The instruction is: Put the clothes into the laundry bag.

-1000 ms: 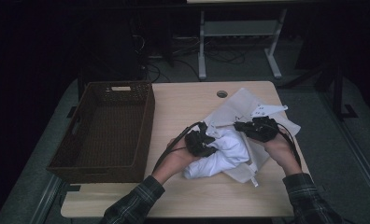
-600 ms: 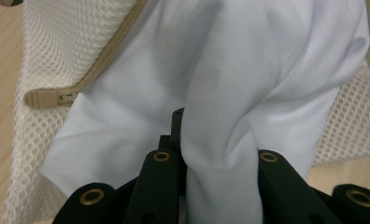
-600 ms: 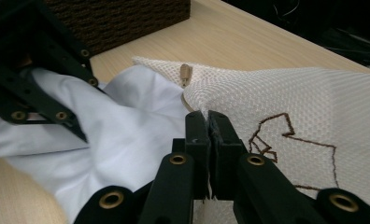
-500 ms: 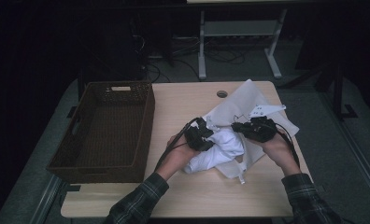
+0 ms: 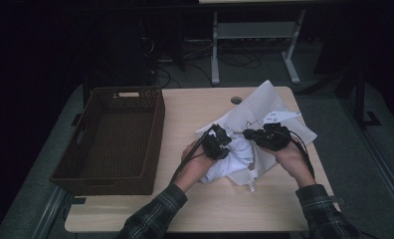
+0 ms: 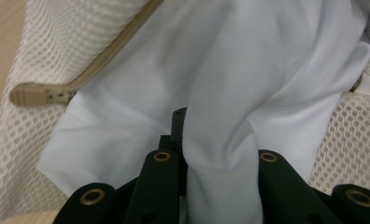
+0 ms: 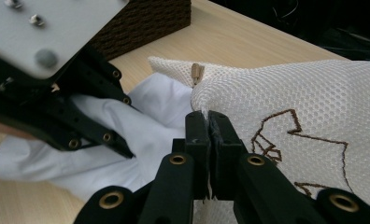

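A person sits at a pale wooden table, holding 2 grippers over a white mesh laundry bag that lies right of centre on the tabletop. The bag carries a brown stitched outline and has a beige zipper along its opening.

The right gripper has its jaws pressed together on the mesh edge at the bag's mouth, seemingly to lift that edge and keep the opening wide. The left gripper pinches a thick fold of a white garment, its jaws closed firmly around the cloth. In the left gripper view the garment lies partly on the mesh and alongside the zipper, so it appears to be at the bag's opening; this looks like the step of feeding the garment into the bag. How much is inside I cannot tell.

In the high view, the garment bunches between the 2 hands, near the front of the table.

A dark woven basket stands on the left side of the table, well apart from the bag. It holds nothing.
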A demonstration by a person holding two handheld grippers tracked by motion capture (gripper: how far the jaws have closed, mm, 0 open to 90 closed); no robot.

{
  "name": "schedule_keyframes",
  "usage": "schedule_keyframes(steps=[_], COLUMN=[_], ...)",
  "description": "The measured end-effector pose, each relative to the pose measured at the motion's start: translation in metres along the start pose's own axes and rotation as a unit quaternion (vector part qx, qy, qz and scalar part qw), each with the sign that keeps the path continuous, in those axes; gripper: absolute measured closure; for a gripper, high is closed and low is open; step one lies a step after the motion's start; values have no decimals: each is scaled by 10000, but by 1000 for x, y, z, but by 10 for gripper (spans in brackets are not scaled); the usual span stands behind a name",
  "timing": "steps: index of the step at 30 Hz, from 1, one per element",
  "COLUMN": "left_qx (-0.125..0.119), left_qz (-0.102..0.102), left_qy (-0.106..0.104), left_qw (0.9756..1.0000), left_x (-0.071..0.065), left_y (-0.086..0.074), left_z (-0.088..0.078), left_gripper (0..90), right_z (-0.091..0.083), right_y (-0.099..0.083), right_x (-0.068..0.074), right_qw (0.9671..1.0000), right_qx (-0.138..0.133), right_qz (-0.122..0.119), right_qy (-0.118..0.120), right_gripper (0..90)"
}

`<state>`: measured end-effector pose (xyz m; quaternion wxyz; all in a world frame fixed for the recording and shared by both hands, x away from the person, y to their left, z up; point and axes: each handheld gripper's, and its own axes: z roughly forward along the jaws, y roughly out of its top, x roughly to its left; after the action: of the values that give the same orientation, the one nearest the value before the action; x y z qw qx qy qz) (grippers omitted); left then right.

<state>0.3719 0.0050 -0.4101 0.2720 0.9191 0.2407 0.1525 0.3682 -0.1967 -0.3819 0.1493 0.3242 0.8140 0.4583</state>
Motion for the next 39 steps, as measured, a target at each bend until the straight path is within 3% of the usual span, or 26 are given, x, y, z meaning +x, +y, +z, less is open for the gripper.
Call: schedule_keyframes(steps=[11,25,26,30,35,39], left_qx=[-170,-499,-578,-678,-706,-752], left_qz=[71,-478,-605,-680,-579,-510], left_qy=[45,-115,-118,-157,-170,-299], left_qw=[9998,9975,9964,9953,9957,9954], left_x=[-4,-2,-2,-4,-5,-3], left_y=[10,8,5,0,-3,-5], left_z=[-3,18,22,28,30,26], left_gripper=[783,737,727,656,531,424], right_z=[-1,4,5,11,19,21], right_y=[8,4,2,-3,-7,-8], right_x=[3,6,6,5,5,5], right_qw=[9999,9999,9999,9997,9996,9995], right_qx=[-97,-16,22,98,149,166], right_qz=[32,110,91,113,133,140], right_qy=[-35,-103,-117,-176,-211,-209], right_gripper=[866,864,864,861,861,856])
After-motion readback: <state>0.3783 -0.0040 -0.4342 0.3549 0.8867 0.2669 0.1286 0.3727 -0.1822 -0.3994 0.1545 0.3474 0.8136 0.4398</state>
